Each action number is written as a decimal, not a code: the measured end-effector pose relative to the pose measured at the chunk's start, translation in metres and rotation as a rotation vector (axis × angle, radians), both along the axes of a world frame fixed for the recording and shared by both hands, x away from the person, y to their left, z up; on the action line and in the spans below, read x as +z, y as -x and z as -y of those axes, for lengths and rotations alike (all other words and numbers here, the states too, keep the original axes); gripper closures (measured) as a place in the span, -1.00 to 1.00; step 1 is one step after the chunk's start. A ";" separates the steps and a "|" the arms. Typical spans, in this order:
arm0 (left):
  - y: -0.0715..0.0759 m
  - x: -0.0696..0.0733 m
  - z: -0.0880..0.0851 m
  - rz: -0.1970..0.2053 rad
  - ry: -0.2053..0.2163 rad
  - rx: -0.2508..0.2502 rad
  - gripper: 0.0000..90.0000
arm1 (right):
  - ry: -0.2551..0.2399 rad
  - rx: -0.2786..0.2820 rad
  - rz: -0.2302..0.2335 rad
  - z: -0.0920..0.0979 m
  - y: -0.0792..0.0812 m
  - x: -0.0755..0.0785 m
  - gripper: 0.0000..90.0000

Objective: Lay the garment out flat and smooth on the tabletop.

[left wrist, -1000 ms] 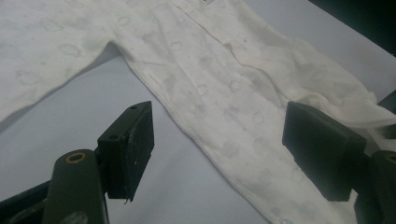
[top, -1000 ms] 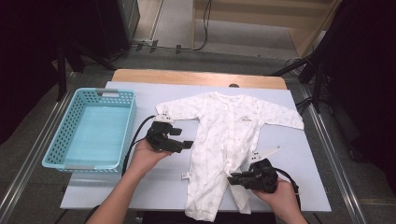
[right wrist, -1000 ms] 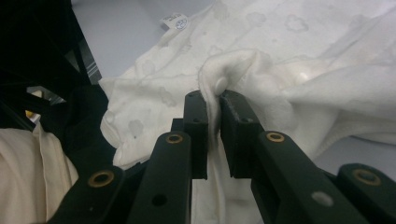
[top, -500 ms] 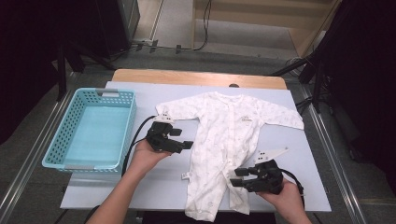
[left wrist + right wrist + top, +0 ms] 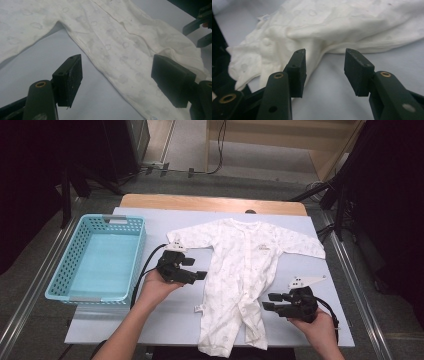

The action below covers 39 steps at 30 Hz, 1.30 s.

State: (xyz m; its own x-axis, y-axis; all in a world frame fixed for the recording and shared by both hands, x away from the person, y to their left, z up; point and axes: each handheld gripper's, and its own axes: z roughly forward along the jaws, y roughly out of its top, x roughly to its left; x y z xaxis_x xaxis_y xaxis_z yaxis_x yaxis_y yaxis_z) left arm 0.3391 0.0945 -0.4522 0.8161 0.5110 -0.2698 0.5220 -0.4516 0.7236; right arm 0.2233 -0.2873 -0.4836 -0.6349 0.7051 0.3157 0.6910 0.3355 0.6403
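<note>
Right jaws: the right gripper [image 5: 270, 302] has just been opening; its pads now stand partly apart, holding nothing, with bare table between them.
Right jaws to cloth: pointing left at the near leg end of the white printed cotton baby romper [image 5: 240, 270], just beside its edge, not touching.
Left jaws: the left gripper [image 5: 200, 275] gapes wide, empty, with the romper's left side seam lying between and beyond its pads.
Romper axis: long axis runs far to near on the pale blue tabletop [image 5: 325, 320], collar far, legs near, sleeves spread left and right.
Nearer hand: right for the leg end, left for the waist, in my judgement.
Basket: a turquoise plastic mesh basket [image 5: 57, 277] at far left, well apart.
</note>
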 end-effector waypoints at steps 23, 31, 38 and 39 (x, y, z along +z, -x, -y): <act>0.000 -0.001 0.001 0.000 0.000 -0.004 -0.43 | 0.104 -0.058 0.053 -0.015 -0.045 -0.029 0.36; 0.001 -0.002 0.002 0.001 -0.005 -0.007 -0.43 | 0.141 -0.065 0.012 -0.019 -0.054 -0.026 0.89; 0.000 -0.002 0.001 0.001 -0.007 -0.005 -0.43 | 0.103 -0.096 -0.002 0.002 -0.053 -0.010 0.89; 0.000 -0.002 0.001 0.002 -0.004 -0.005 -0.43 | 0.104 -0.098 0.001 0.004 -0.053 -0.008 0.89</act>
